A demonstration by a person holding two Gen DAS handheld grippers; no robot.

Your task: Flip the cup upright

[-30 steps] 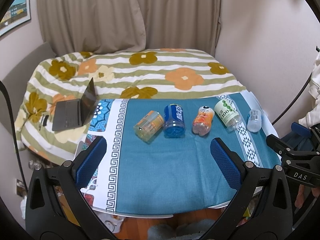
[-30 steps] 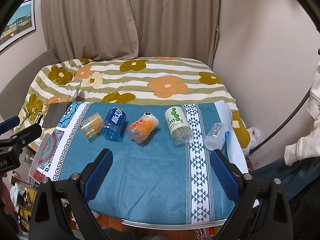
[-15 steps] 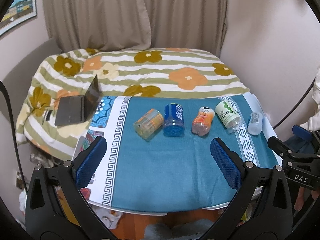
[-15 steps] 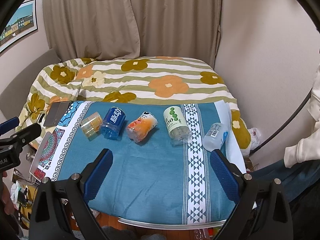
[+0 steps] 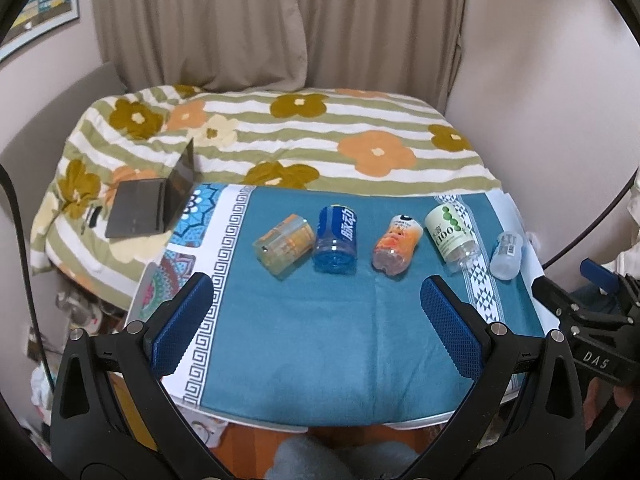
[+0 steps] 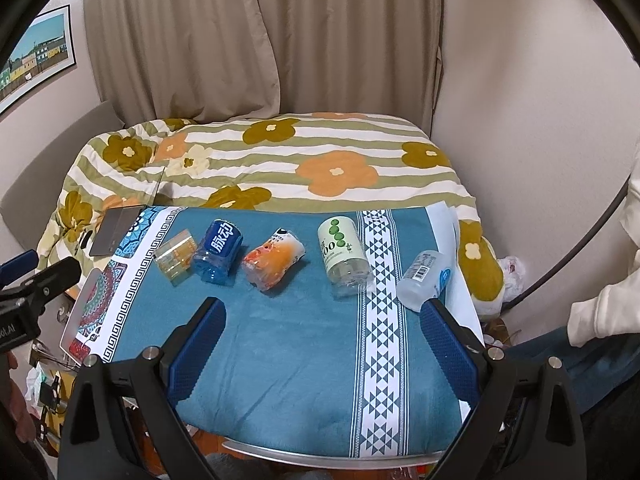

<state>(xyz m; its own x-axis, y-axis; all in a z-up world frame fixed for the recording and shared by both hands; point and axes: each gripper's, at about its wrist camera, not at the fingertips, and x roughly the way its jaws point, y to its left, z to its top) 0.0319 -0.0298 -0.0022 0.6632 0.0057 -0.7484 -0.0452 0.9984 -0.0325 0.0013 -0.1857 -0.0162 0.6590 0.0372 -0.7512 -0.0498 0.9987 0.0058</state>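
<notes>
Both cameras have drifted back slightly; nothing on the surface [image 5: 340, 344] moved. Five bottle-like cups [image 5: 335, 240] lie on their sides in a row, within reach. Each hand-held gripper [image 5: 320, 320] [image 6: 324, 336] hangs wide open, empty.

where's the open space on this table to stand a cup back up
The near half of the blue cloth is bare, between the row of tipped cups and the table's front edge. It is crowded along the far row: yellow cup, blue cup, orange cup, green-dotted cup, clear bottle.
</notes>
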